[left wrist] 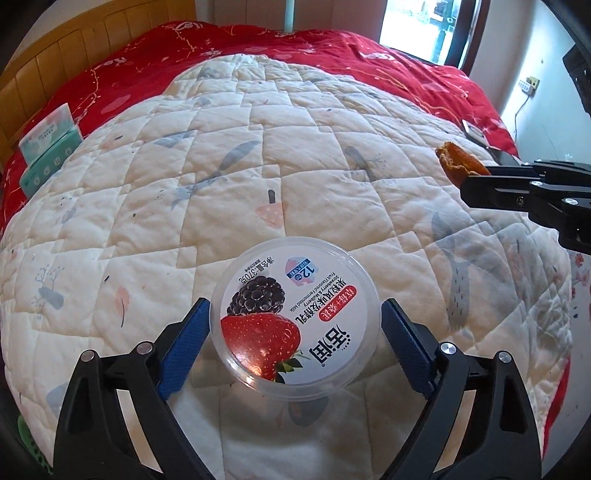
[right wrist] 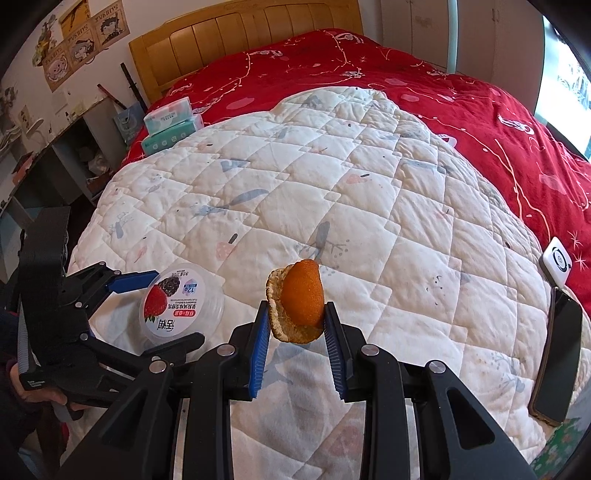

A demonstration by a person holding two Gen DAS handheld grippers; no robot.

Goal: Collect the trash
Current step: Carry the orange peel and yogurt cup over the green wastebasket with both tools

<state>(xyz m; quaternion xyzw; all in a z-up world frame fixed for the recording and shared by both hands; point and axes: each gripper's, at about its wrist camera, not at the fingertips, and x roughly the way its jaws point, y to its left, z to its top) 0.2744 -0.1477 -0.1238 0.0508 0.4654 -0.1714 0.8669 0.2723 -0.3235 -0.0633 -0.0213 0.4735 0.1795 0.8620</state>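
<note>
The right gripper [right wrist: 296, 321] was squeezed tight on a piece of orange peel [right wrist: 300, 306]. Its 2 blue pads pressed the peel from both sides, so the peel hung in the air above the white quilt [right wrist: 369, 192] and could not drop. It was likely held up like that because it was trash on its way to a bin, though no bin showed in either view.

The left gripper [left wrist: 295, 325] was spread wide around a round yogurt tub [left wrist: 294, 317]. 1 blue pad [left wrist: 184, 347] sat just beside the tub's left edge and the other pad just beside its right edge. Whether they were already pressing on the lid was hard to tell. The tub sat flat on the quilt with its fruit picture facing up. The wide spread made sense, because the tub was the next bit of trash and it needed a big grip.

The quilt was soft and puffy, so the tub could sink or tip a little when squeezed. A red blanket [right wrist: 443, 92] lay past both tools, with a wooden headboard [right wrist: 240, 33] behind it. 2 tissue packs [right wrist: 171, 122] sat far off to the left of the right gripper. A dark phone [right wrist: 557, 354] and a small white gadget [right wrist: 557, 260] lay off to its right. Cartoon pictures [right wrist: 85, 33] hung on the wall
</note>
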